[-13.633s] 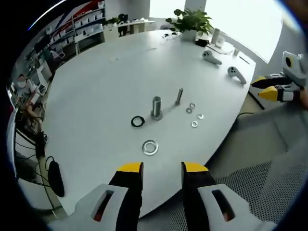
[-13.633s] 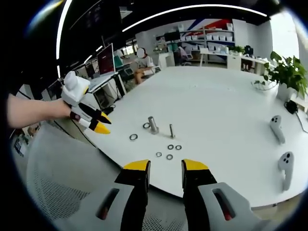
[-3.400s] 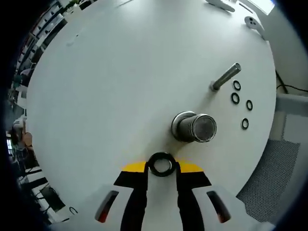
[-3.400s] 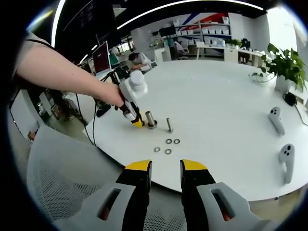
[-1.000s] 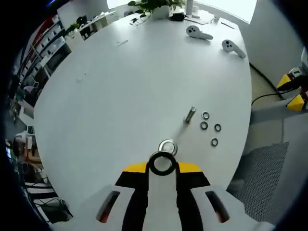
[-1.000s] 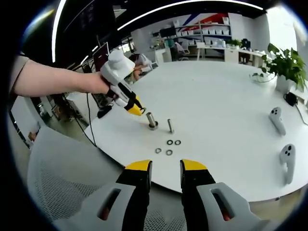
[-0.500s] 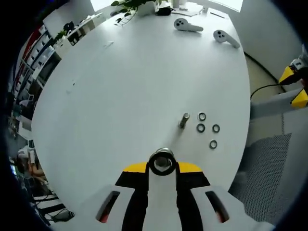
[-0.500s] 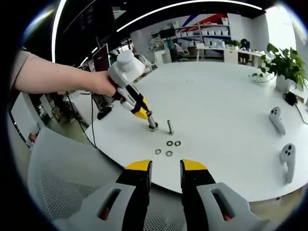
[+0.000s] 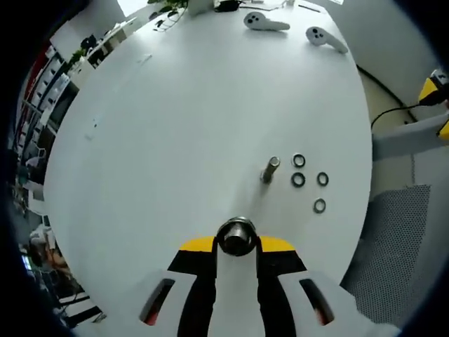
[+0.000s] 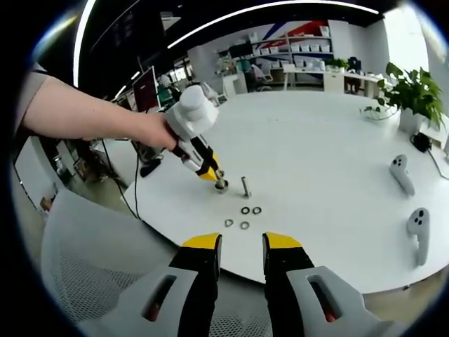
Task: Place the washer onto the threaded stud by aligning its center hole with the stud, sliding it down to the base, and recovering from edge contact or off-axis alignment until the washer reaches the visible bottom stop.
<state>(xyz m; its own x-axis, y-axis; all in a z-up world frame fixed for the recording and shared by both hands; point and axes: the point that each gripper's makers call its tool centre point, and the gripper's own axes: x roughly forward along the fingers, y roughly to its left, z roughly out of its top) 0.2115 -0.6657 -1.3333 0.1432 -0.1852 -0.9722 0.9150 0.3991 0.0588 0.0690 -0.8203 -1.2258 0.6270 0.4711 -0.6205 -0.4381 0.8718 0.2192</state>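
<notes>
washer (image 9: 237, 237): small stiff slippery steel ring, best pinched by its rim
left gripper (image 9: 237, 246): fingers pinch washer over stud (image 10: 221, 184)
right gripper (image 10: 238, 242): fingers slightly apart, empty

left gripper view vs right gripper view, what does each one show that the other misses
The left gripper view looks straight down the washer pinched at the left gripper tips, ringed over the thick stud's top. The right gripper view has the side angle: the person's hand and forearm bringing that gripper down onto the thick stud, plus a potted plant. Both share the white table, thin stud, four small washers and two controllers.
</notes>
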